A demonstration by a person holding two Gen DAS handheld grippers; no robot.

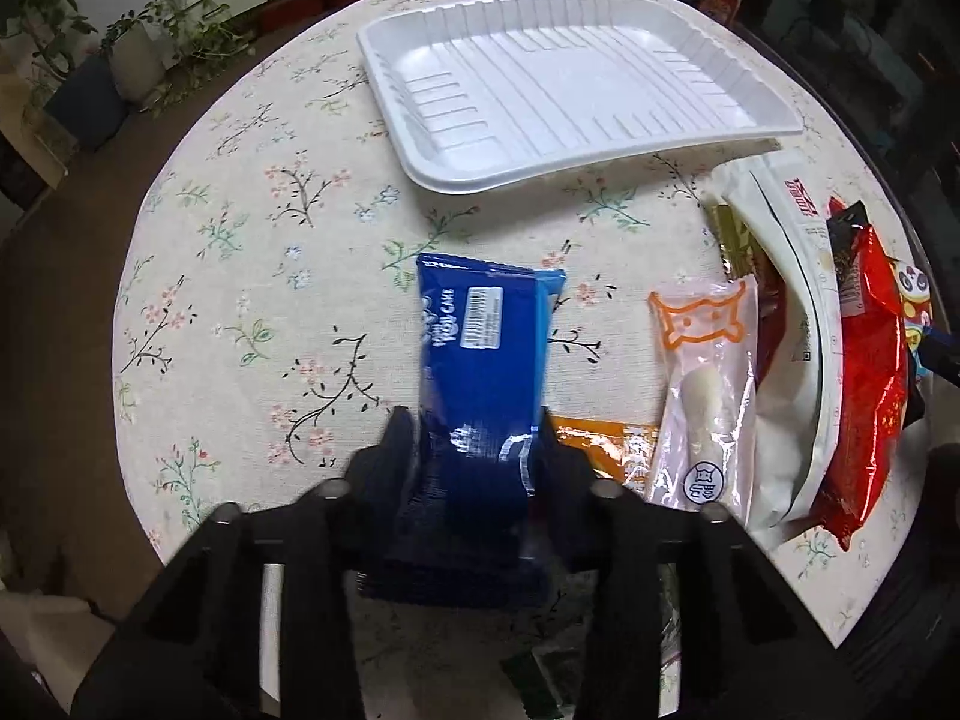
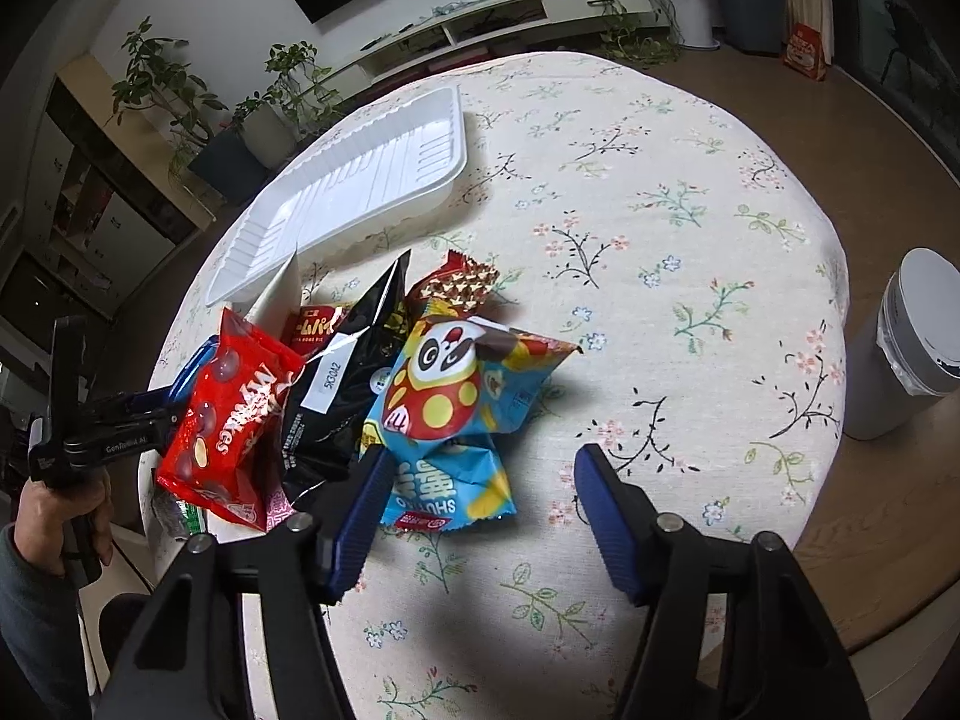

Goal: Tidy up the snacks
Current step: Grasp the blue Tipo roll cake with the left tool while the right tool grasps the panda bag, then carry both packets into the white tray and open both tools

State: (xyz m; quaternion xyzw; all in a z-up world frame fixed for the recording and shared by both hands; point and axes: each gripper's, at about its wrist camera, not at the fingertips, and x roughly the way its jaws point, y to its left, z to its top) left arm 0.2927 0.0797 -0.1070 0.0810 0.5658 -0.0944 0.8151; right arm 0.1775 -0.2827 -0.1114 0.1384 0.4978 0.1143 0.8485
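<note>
On the round worktop (image 1: 252, 276) with the flowered cloth, we note the white ribbed plastic tray (image 1: 558, 78) lying empty at the far side, well apart from the snack pile. The left hand-held gripper (image 1: 474, 456) has closed in on the near end of the blue cake packet (image 1: 480, 348); both black pads press the wrapper, so we judge it grasped, though the packet's far end seems to rest on the cloth. Just beside it to the right lie the clear cat-printed sachet (image 1: 708, 396), an orange wrapper (image 1: 600, 450), a white pouch (image 1: 792, 312) and a red bag (image 1: 870, 408). In the right wrist view, the right hand-held gripper (image 2: 474, 516) stands roughly half open with nothing between its blue pads; its left pad is close against the edge of the panda-printed blue packet (image 2: 456, 414), and we cannot tell whether it touches. The red chocolate bag (image 2: 234, 420) and a black pouch (image 2: 348, 384) lean on that packet. Risks, as we judge them: the grip on the cake packet is at one end only, so the slick film may slip or the packet droop on lifting; squeezing may crush the cake. The right jaws, if closed here, could catch only a corner and topple the leaning pile.
</note>
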